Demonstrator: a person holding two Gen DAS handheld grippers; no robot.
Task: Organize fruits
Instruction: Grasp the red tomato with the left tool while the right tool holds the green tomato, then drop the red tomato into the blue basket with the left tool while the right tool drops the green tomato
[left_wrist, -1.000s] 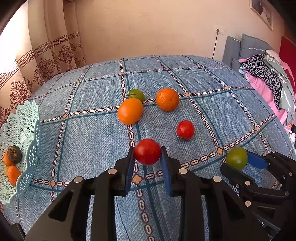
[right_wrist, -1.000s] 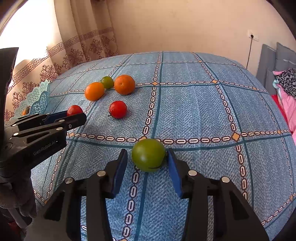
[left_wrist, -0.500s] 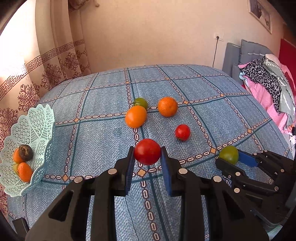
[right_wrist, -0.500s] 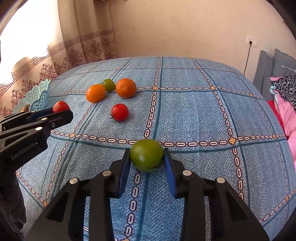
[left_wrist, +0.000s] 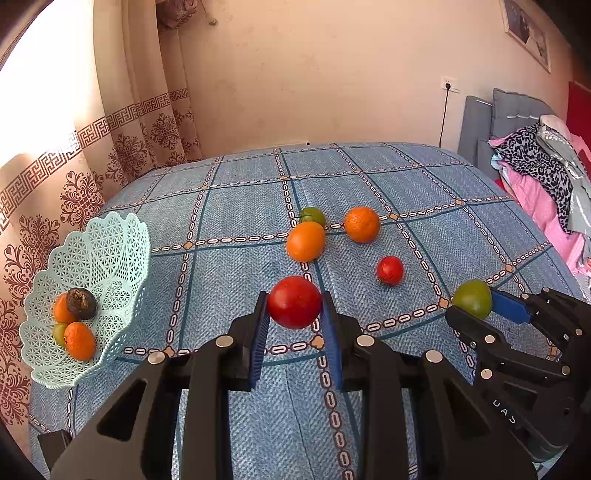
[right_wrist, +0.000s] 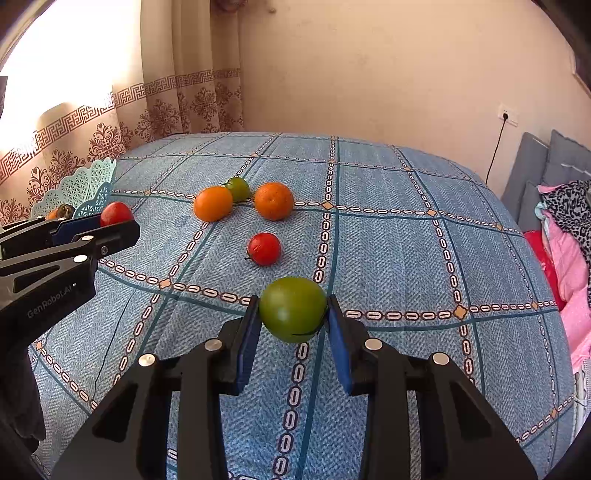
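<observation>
Left tool (left_wrist: 294, 323): clenched on a round red tomato (left_wrist: 294, 302), which sits between the two blue finger pads (left_wrist: 256, 345) and is held clear of the surface. In the right wrist view the same left tool (right_wrist: 110, 228) appears at the left edge with the red tomato at its tip.

Right tool (right_wrist: 293, 325): clenched on a round green tomato (right_wrist: 292, 308), pressed on both sides by the blue pads and raised above the surface. In the left wrist view the right tool (left_wrist: 476, 308) appears at the right with the green tomato at its tip.

Surface: a bed covered with a blue patterned bedspread (left_wrist: 236, 221) with a checked chain border.

Loose fruit on the bedspread, beyond both tools:
- A small red tomato (right_wrist: 264, 248), alone, nearest the tools.
- A smooth orange fruit (right_wrist: 213, 203) touching or just beside a small green tomato with a stem (right_wrist: 238, 188).
- A dimpled orange (right_wrist: 273, 200), just right of the small green tomato.

Container: a pale mint openwork plastic basket (left_wrist: 107, 243) stands at the left edge of the bed, near the patterned curtain (left_wrist: 122, 147). It holds two orange fruits, a dark brown fruit (left_wrist: 81, 303) and a partly hidden greenish fruit.

Right background: a pile of pink and leopard-print clothing (left_wrist: 535, 173).
</observation>
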